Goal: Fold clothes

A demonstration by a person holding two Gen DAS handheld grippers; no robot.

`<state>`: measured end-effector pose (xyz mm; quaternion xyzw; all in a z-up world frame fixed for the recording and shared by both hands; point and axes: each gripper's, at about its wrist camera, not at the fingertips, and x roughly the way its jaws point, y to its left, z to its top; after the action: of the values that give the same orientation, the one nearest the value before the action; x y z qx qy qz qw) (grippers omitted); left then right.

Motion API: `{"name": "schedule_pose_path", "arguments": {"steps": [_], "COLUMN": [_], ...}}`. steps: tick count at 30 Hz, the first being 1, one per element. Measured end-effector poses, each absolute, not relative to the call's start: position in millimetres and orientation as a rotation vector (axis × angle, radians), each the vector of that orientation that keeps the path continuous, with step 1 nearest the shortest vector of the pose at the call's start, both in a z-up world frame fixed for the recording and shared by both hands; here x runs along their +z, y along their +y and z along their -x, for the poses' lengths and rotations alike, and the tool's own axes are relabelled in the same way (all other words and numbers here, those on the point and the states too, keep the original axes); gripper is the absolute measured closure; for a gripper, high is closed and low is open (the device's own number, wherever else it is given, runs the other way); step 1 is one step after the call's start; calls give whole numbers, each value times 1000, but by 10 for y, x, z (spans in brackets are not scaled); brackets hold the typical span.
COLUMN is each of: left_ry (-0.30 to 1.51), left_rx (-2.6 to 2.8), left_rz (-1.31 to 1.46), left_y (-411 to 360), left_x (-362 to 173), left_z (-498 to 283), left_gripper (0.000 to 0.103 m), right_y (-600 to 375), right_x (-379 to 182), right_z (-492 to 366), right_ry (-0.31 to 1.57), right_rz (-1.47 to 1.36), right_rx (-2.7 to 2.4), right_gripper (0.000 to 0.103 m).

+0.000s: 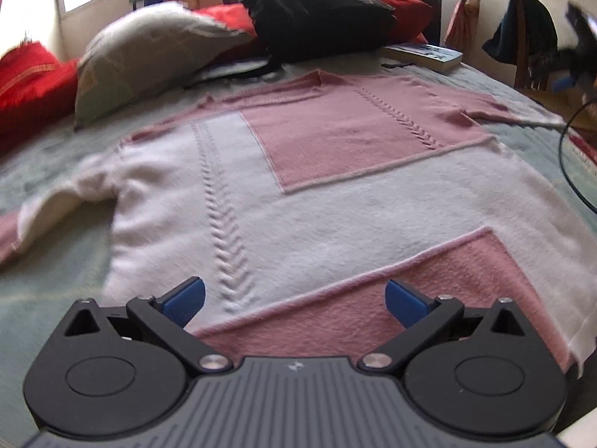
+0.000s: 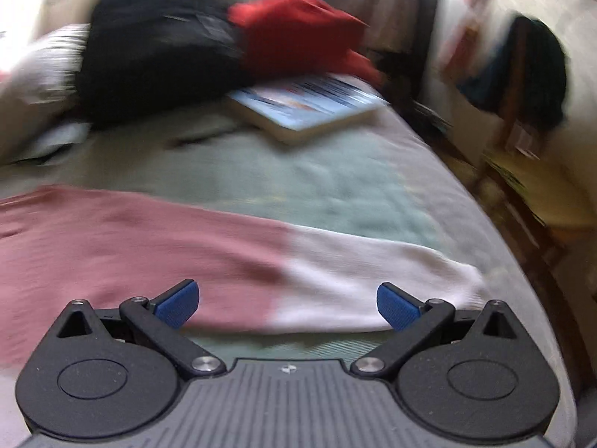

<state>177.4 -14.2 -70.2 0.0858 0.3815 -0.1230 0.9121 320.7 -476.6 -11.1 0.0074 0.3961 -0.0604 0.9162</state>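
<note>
Left wrist view looks along a pink-and-white sweater (image 1: 298, 186) spread flat on the green bedspread (image 1: 48, 298), front up, collar away from the camera, likely laid out so to be folded; the left gripper (image 1: 294, 300) hangs over the hem, tongs wide apart, holding nothing; the right gripper (image 2: 287, 300), also spread and empty, sits over the sweater's right sleeve (image 2: 231, 257), which lies straight out sideways, probably the first part to fold inward; a book (image 2: 306, 108) and black backpack (image 1: 317, 7) lie beyond.
</note>
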Motion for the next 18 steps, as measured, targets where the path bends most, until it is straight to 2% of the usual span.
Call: {"name": "schedule_pose_path", "arguments": {"steps": [7, 12, 18], "left_ry": [831, 836, 831], "left_rx": [-268, -276, -269], "left_rz": [-161, -148, -170], "left_y": [10, 102, 150], "left_x": [-808, -840, -847], "left_z": [-1720, -1549, -1274], "left_gripper": [1, 1, 1], "right_y": [-3433, -2644, -2275], "right_x": [-25, -254, -733], "right_z": [-2556, -2147, -1807], "right_ry": [765, 770, 830], "right_rz": [69, 176, 255], "right_rx": [191, 355, 347], "right_gripper": [0, 0, 0]}}
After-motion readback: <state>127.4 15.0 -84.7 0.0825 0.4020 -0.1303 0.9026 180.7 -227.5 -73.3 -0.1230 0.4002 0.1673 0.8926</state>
